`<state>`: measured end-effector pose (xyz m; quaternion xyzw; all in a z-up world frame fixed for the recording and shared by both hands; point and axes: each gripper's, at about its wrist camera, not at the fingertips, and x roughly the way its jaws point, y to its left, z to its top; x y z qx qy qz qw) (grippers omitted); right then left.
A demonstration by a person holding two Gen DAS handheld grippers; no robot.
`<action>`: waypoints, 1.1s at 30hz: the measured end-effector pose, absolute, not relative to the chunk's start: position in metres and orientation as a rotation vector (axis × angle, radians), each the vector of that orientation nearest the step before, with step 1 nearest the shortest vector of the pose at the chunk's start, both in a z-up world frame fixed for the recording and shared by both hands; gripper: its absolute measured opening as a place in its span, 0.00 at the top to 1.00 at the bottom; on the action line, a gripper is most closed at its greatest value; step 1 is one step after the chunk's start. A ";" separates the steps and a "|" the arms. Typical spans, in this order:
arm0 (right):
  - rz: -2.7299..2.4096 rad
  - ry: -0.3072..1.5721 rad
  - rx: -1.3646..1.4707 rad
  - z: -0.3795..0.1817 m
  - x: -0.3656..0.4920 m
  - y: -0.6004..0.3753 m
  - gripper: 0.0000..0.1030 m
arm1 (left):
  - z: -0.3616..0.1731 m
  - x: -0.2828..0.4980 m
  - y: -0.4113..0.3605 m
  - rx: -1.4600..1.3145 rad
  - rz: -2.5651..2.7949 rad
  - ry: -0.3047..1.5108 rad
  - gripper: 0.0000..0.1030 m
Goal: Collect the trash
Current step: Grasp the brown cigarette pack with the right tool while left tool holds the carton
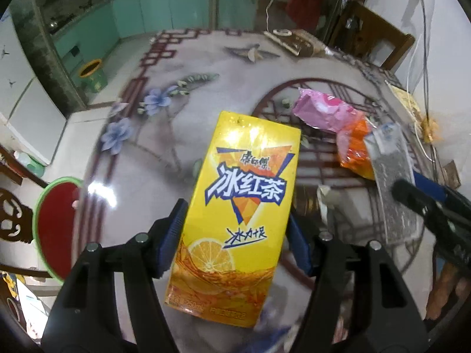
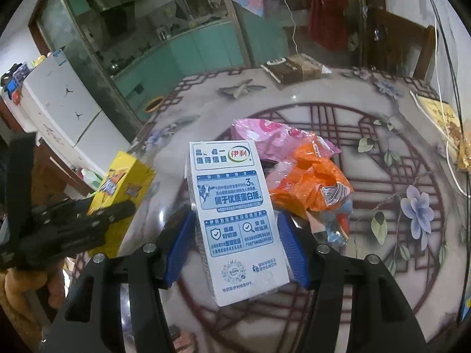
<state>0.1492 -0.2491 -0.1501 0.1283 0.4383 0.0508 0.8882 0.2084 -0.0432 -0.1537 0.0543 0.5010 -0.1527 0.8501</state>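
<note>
The left tongs [image 1: 235, 232] grip a yellow tea carton [image 1: 235, 206] by its two long sides, one blue pad on each side. The carton sticks out past the pads and is up off the bench [image 1: 206, 88]. The right tongs [image 2: 235, 244] grip a white milk carton [image 2: 232, 217] the same way. Just behind the milk carton, a pink wrapper [image 2: 265, 135] and an orange wrapper [image 2: 309, 182] lie on the bench, touching each other.
</note>
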 end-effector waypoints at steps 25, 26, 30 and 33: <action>0.313 0.914 0.131 -0.114 0.104 -0.132 0.61 | -0.106 0.086 0.089 -0.074 -0.103 0.932 0.40; 0.315 0.916 0.140 -0.114 0.105 -0.130 0.54 | -0.105 0.085 0.095 -0.080 -0.092 0.928 0.40; 0.314 0.919 0.096 -0.114 0.104 -0.119 0.36 | -0.105 0.081 0.114 -0.095 -0.065 0.930 0.40; 0.305 0.985 0.061 -0.128 0.105 -0.112 0.27 | -0.111 0.082 0.121 -0.097 -0.064 0.950 0.40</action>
